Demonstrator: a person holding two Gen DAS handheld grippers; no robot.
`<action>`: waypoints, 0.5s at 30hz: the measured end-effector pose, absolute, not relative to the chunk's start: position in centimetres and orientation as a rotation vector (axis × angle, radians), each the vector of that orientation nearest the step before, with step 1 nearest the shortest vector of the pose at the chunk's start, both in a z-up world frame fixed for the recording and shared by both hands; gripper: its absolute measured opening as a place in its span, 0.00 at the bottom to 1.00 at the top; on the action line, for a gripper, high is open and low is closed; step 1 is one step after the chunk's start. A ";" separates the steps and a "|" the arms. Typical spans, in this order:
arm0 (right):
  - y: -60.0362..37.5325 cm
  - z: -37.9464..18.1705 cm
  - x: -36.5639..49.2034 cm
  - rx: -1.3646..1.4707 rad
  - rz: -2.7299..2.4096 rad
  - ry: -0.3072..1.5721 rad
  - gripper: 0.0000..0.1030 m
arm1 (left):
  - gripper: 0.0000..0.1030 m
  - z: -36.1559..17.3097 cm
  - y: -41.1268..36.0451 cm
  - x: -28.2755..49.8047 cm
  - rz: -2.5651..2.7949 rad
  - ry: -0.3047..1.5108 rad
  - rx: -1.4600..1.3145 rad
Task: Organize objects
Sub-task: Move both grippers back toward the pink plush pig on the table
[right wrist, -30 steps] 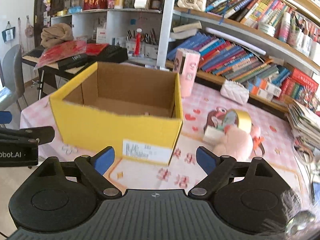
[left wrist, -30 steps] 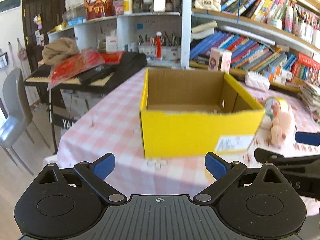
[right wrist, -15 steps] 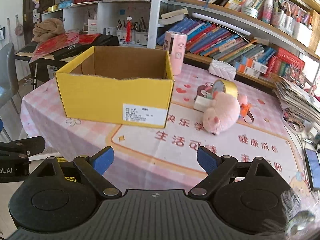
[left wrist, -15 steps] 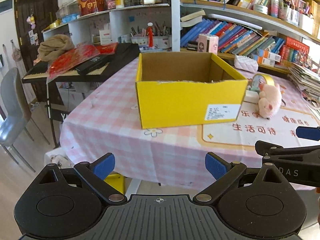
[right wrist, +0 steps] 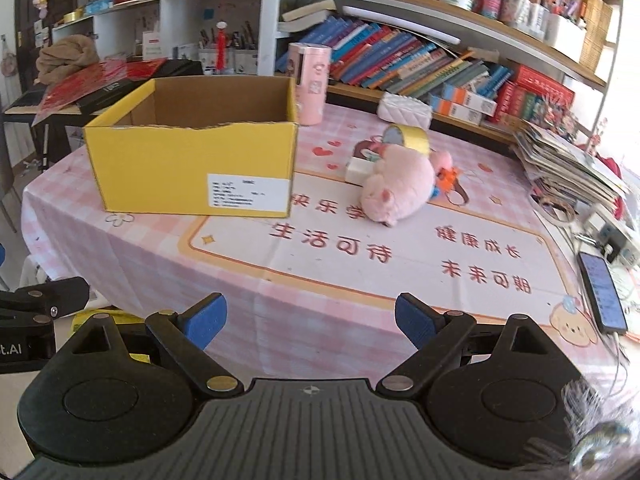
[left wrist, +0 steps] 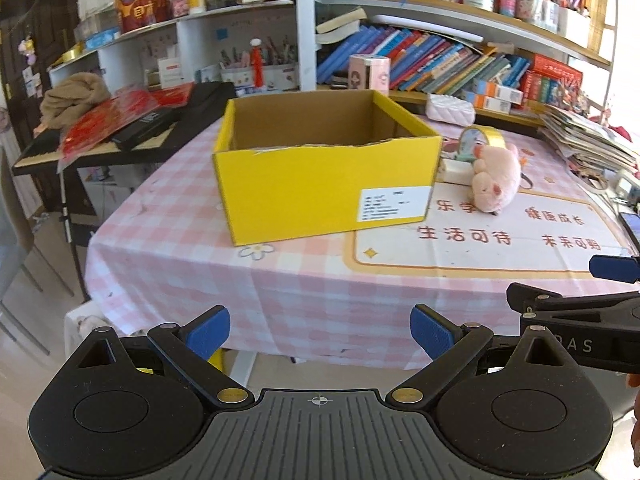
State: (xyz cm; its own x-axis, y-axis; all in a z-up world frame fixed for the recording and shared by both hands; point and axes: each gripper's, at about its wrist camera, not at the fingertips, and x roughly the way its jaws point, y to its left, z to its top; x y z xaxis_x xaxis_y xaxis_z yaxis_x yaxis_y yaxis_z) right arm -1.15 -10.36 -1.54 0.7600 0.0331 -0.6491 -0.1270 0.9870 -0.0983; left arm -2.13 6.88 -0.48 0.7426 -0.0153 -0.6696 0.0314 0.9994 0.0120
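Note:
An open yellow cardboard box (left wrist: 324,184) (right wrist: 192,164) stands on the pink checked table (left wrist: 192,264) (right wrist: 340,280). To its right lie a pink plush pig (left wrist: 496,184) (right wrist: 400,188), a roll of yellow tape (left wrist: 482,138) (right wrist: 408,136) and a small white block (right wrist: 358,170). A pink cylinder (right wrist: 310,84) stands behind the box. My left gripper (left wrist: 320,334) is open and empty, off the table's front edge. My right gripper (right wrist: 310,322) is open and empty, also before the front edge.
A phone (right wrist: 604,292) and cables lie at the table's right edge. A stack of magazines (right wrist: 568,172) sits at the back right. Bookshelves (right wrist: 400,60) stand behind the table. A black keyboard with red items (left wrist: 132,128) is at the left. A white quilted purse (right wrist: 404,106) lies near the shelf.
Both grippers have drawn back from the box toward the table's front edge, so more tabletop shows. Both stay open and empty. The objects have not moved.

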 end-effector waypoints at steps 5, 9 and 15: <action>-12.2 -1.6 -1.4 -0.122 0.032 0.709 0.89 | 0.95 -0.6 5.1 -1.4 -0.086 0.732 0.046; -13.9 -1.7 -1.5 -0.096 -0.018 0.716 0.89 | 0.95 -0.6 3.6 -1.0 -0.131 0.729 0.070; -15.9 -1.8 -1.0 -0.065 -0.072 0.720 0.90 | 0.95 -0.6 1.7 -0.1 -0.175 0.722 0.098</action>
